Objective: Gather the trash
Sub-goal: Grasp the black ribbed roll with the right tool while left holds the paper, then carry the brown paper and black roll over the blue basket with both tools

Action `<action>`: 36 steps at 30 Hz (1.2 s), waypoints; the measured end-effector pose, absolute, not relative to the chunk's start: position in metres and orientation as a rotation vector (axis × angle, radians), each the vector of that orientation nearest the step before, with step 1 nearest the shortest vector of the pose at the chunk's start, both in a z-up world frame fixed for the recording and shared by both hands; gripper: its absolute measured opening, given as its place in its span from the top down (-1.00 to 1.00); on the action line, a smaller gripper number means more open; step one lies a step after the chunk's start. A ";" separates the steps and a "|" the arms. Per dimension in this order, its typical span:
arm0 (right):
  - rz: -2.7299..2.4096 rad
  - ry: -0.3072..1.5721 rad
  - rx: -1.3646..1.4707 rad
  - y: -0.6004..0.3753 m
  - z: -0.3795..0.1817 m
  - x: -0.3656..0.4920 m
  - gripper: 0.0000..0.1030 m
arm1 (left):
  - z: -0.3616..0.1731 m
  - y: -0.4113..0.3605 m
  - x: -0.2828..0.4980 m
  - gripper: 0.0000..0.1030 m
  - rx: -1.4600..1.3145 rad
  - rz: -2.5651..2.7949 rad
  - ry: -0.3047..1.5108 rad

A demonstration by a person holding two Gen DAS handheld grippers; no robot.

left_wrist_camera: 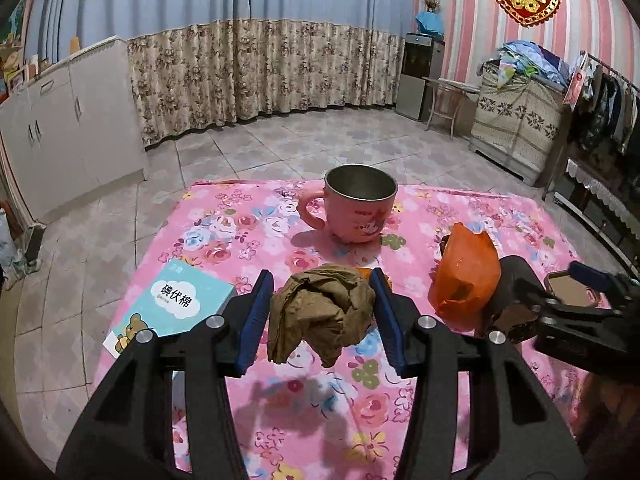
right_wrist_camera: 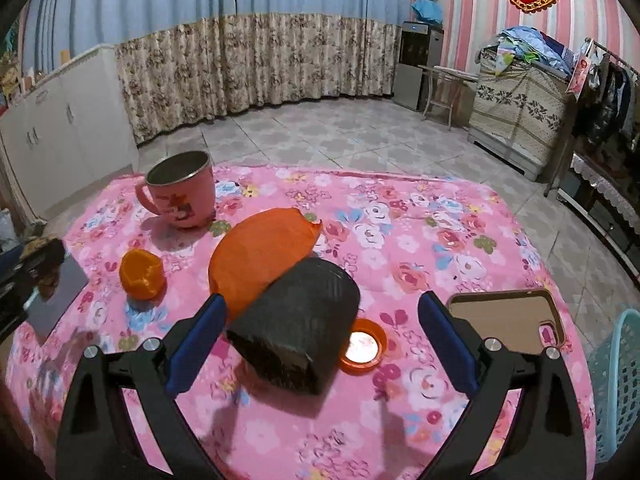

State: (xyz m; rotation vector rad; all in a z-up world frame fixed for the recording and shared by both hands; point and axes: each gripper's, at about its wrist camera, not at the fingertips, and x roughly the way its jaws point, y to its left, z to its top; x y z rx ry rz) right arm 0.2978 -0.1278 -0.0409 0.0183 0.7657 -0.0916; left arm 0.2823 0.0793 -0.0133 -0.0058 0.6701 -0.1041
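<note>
Left wrist view shows the left hand-held gripper (left_wrist_camera: 322,314) clamped on a crumpled brown paper wad (left_wrist_camera: 320,312), lifted clear of the desk (left_wrist_camera: 248,216) with its pink floral cloth. A pink metal-lined cup (left_wrist_camera: 356,210) stands beyond, and a pale blue box (left_wrist_camera: 168,308) lies to the left. In the right wrist view, the right hand-held gripper (right_wrist_camera: 322,344) stands wide around a black rolled packet (right_wrist_camera: 298,330), not pressing it. An orange plastic bag (right_wrist_camera: 260,258) lies just behind; an orange peel (right_wrist_camera: 142,276) sits left.
</note>
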 end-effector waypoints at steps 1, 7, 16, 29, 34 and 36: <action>-0.091 0.775 0.018 -0.127 -0.043 0.300 -0.83 | -0.012 0.079 0.282 0.06 -0.006 -0.105 0.668; -0.091 0.828 0.005 -0.123 -0.060 0.310 -0.82 | -0.014 0.078 0.282 0.06 -0.012 -0.113 0.666; -0.016 0.803 0.012 -0.124 -0.060 0.300 -0.42 | -0.016 0.075 0.281 0.06 -0.012 -0.121 0.674; 0.012 0.727 0.046 -0.152 -0.027 0.272 -0.40 | -0.012 0.066 0.278 0.06 0.001 -0.127 0.668; -0.012 0.674 0.064 -0.176 -0.004 0.249 -0.40 | -0.008 0.051 0.272 0.06 0.021 -0.144 0.660; -0.021 0.657 0.068 -0.187 0.003 0.239 -0.40 | -0.006 0.043 0.268 0.06 0.040 -0.148 0.653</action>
